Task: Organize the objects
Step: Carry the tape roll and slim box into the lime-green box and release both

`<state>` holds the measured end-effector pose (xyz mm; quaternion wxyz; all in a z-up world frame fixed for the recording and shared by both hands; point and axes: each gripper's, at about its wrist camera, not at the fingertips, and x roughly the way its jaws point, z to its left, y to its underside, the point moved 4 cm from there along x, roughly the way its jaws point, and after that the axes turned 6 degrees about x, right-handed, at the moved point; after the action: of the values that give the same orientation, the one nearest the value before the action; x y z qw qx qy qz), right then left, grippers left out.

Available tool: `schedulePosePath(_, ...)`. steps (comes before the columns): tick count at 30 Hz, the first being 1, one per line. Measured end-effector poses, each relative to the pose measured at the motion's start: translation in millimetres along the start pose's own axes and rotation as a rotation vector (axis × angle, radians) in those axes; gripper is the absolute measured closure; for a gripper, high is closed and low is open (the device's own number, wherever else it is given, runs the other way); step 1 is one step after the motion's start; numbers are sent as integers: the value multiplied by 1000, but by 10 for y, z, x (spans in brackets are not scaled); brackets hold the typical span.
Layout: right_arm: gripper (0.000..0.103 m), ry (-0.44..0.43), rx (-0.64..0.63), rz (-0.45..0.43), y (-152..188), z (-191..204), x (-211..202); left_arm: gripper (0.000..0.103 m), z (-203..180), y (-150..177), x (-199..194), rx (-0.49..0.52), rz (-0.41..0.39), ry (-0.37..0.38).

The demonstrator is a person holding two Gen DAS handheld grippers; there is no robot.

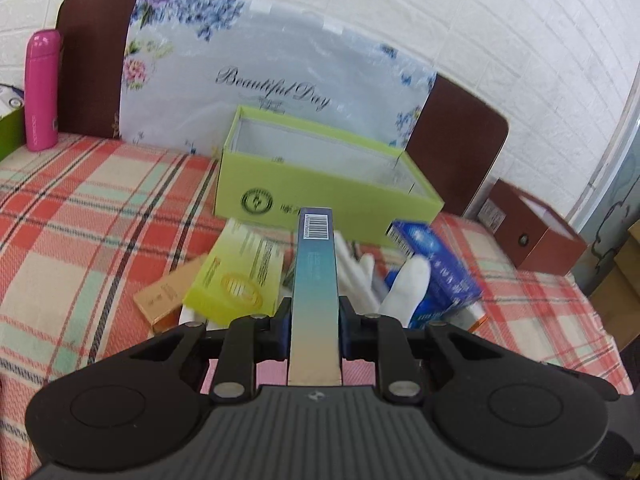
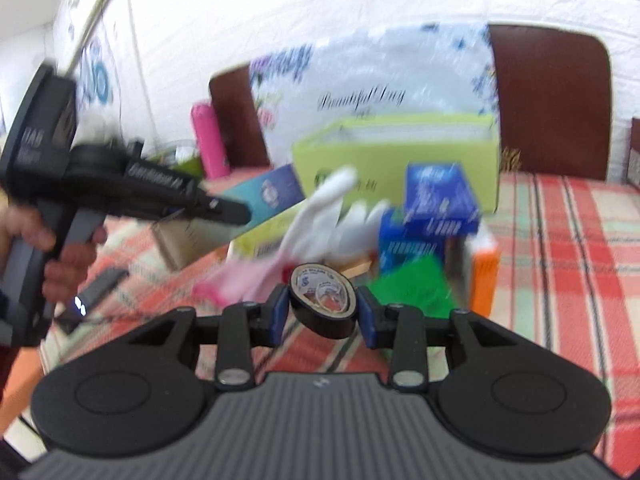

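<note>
My left gripper [image 1: 314, 312] is shut on a long teal box [image 1: 314, 276] with a barcode at its far end, held above the plaid cloth and pointing at an open lime green box [image 1: 320, 184]. The green box looks empty inside. My right gripper [image 2: 322, 312] is shut on a roll of black tape [image 2: 324, 300]. In the right wrist view the left gripper [image 2: 224, 210] shows at left holding the teal box [image 2: 268, 196]. Between the grippers and the green box [image 2: 400, 152] lies a pile: white gloves [image 1: 400, 284], a blue box [image 1: 436, 268], a yellow-green box [image 1: 236, 276].
A pink bottle [image 1: 40, 88] stands at the far left by a floral bag [image 1: 260, 68] against the brown headboard [image 1: 456, 140]. A brown box [image 1: 536, 236] sits at the right edge. A green item [image 2: 416, 284] and an orange box [image 2: 484, 280] lie in the pile.
</note>
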<state>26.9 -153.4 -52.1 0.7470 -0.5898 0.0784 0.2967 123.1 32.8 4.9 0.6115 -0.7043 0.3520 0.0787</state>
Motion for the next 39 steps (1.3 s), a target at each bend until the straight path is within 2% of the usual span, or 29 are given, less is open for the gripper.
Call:
schedulePosePath(7,67,24,23,-90,-607,-272,26,81,-124,-429,43,13,-79,47)
schedulePosePath(10,67,45,-2,-100,-856,-352,138,81,-219,-636,98,25,-104,90)
schedulePosePath(14,67,99,-55,-105,-1203,-432,378,81,-271,-924,247,30,-146,89)
schedulePosePath(22,67,164,-129,-28,-1640,-642,1249,81,-122,-1439,945,-43,-153,82)
schedulePosePath(27,67,200,-160,46,-1703,-771,1831,81,0,-1537,1415,-63,-109,81)
schedulePosePath(32,67,206,-148,93,-1727,-896,2197,81,99,-1506,1741,-48,-58,62)
schedulePosePath(33,67,202,-148,101,-1715,-912,2253,79,113,-1490,1783,-40,-59,60)
schedulePosePath(35,63,188,-161,108,-1682,-931,2341,55,146,-1453,1816,-21,-57,34)
schedulePosePath(36,50,193,-175,104,-1659,-936,2365,34,168,-1435,1813,-16,-62,18)
schedulePosePath(37,38,201,-184,97,-1634,-940,2370,27,190,-1410,1783,-14,-81,1)
schedulePosePath(39,30,193,-188,81,-1602,-947,2339,27,240,-1386,1707,-15,-107,-4)
